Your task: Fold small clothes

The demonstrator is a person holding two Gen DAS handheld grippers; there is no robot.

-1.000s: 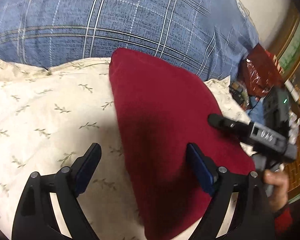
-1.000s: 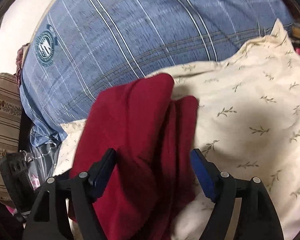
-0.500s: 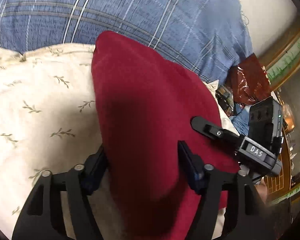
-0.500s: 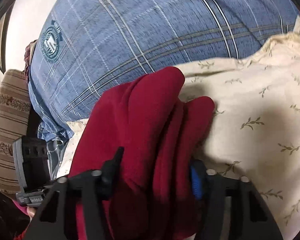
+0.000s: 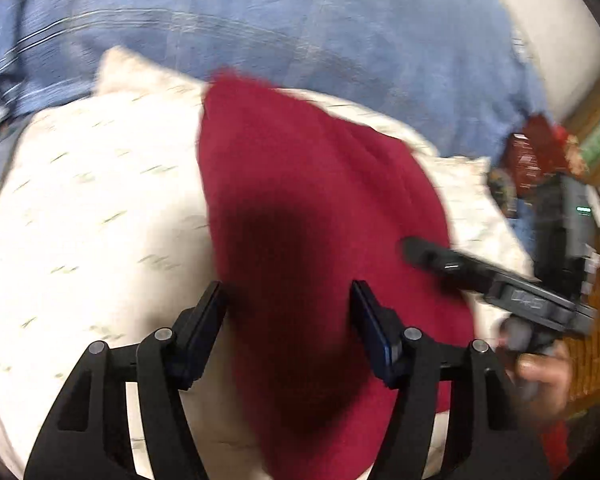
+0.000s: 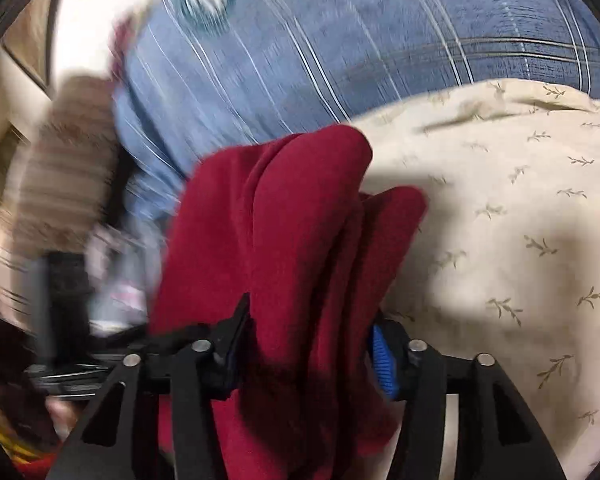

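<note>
A folded dark red garment (image 5: 300,184) lies on cream bedding with a leaf print (image 5: 100,200). My left gripper (image 5: 290,312) straddles its near end, and both pads press the thick fold. In the right wrist view the same red garment (image 6: 300,208) bulges in several layers between the pads of my right gripper (image 6: 308,332). Those jaws are opening slightly with the cloth still pinched. One right gripper finger (image 5: 440,258) lies against the garment's right side, with a hand (image 5: 540,372) behind it. Both views are blurred by motion.
A blue plaid cover (image 5: 300,20) rises behind the cream bedding (image 6: 500,200) and fills the top of both views. A striped cushion (image 6: 60,168) sits far left. A red bag (image 5: 536,152) and clutter lie beside the bed at the right.
Both grippers went from wide apart around the garment to closed in on it. The bedding and plaid cover have since shifted and blurred in both views while the garment stays between the fingers.
</note>
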